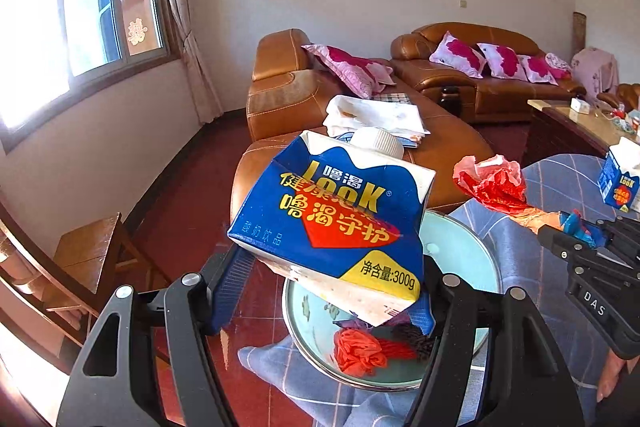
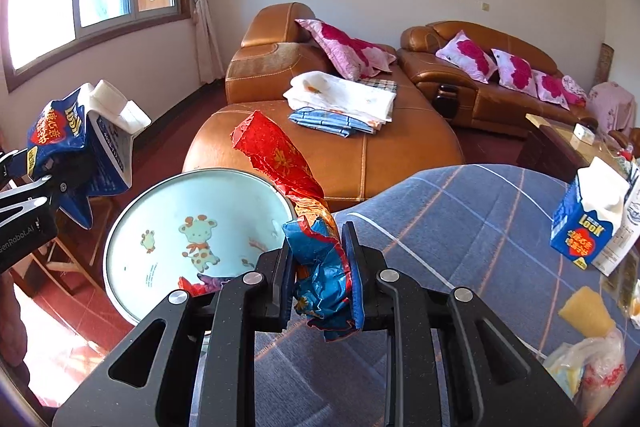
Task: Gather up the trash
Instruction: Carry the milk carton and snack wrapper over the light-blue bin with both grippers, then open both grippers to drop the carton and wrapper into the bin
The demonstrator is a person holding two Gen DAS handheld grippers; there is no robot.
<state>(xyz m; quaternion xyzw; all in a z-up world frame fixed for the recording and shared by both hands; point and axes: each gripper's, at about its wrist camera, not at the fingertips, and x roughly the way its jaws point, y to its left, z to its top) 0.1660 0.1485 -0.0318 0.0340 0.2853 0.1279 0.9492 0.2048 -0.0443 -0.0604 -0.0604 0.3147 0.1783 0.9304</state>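
My left gripper is closed on a crushed blue drink carton with a white cap; I hold it tilted above the round pale blue basin with a giraffe picture. My right gripper is closed on a crumpled red and blue foil wrapper, which stands up over the basin rim. Inside the basin lie some red and purple scraps. The basin sits beside the blue checked cloth. On this cloth, to the right, stands a second blue carton, with a yellow sponge and a plastic bag nearer to me. Farther behind is the brown leather sofa with folded white cloths and pink flowered pillows.
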